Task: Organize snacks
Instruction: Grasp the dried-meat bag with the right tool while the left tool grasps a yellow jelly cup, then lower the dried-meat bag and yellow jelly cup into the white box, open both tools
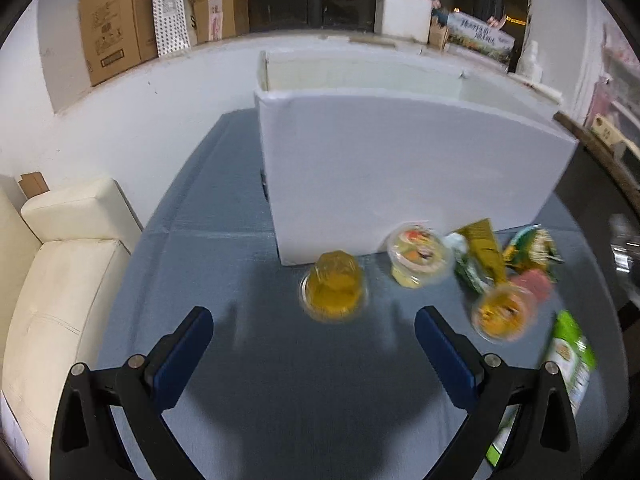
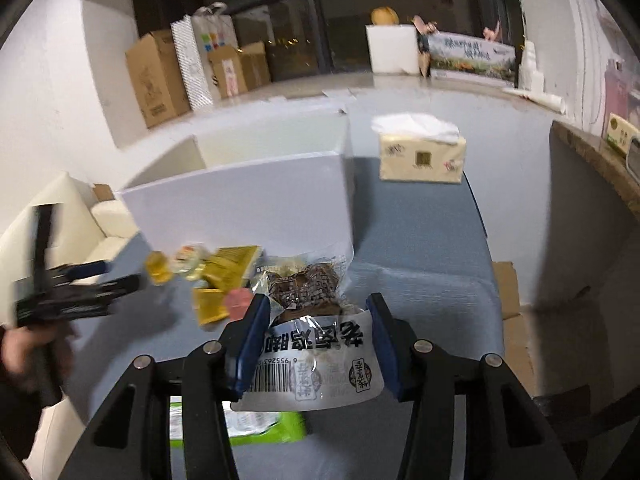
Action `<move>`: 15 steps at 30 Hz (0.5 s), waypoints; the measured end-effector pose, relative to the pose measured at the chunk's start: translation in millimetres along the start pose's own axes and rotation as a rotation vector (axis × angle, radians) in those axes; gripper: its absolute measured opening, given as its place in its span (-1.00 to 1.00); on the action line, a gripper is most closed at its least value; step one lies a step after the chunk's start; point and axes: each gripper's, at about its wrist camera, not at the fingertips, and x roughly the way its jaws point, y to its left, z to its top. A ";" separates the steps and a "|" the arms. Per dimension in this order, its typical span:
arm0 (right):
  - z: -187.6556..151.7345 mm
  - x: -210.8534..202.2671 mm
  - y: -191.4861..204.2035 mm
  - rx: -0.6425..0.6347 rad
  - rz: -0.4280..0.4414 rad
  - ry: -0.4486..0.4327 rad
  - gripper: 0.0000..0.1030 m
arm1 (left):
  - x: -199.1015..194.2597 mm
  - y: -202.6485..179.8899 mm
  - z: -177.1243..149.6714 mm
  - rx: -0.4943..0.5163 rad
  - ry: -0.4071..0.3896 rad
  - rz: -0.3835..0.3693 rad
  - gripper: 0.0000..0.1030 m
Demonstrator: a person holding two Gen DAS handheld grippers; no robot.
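Right tool [image 2: 316, 320] clamped on a clear snack packet [image 2: 312, 344] of dark brown pieces, lower centre of the right wrist view, lifted off the blue worktop [image 2: 420, 260]. Left tool [image 1: 314, 334] wide open with nothing between its pads, low in the left wrist view, just short of an orange jelly cup [image 1: 334, 288]. More cups and packets [image 1: 480, 264] clustered at centre right, beside the white open box [image 1: 400, 176] above them.

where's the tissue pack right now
In the right wrist view, the tissue pack sits upper right of centre on the blue tablecloth, just right of the white box.
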 end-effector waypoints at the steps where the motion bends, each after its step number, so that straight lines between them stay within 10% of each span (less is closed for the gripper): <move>1: -0.9 -5.5 4.6 -0.005 0.007 -0.006 0.05 | 6.6 -0.9 1.9 0.001 0.005 0.007 1.00; 7: -0.5 -17.6 18.5 -0.033 0.033 -0.018 0.05 | 23.6 -2.1 6.5 -0.018 0.011 -0.018 0.92; 11: -0.2 -16.1 23.4 -0.035 0.046 -0.017 0.05 | 28.2 -2.4 10.4 0.002 0.019 -0.016 -0.09; 15: -1.2 -13.5 27.6 -0.025 0.063 -0.013 0.05 | 22.5 1.2 8.5 -0.004 0.002 -0.025 -0.21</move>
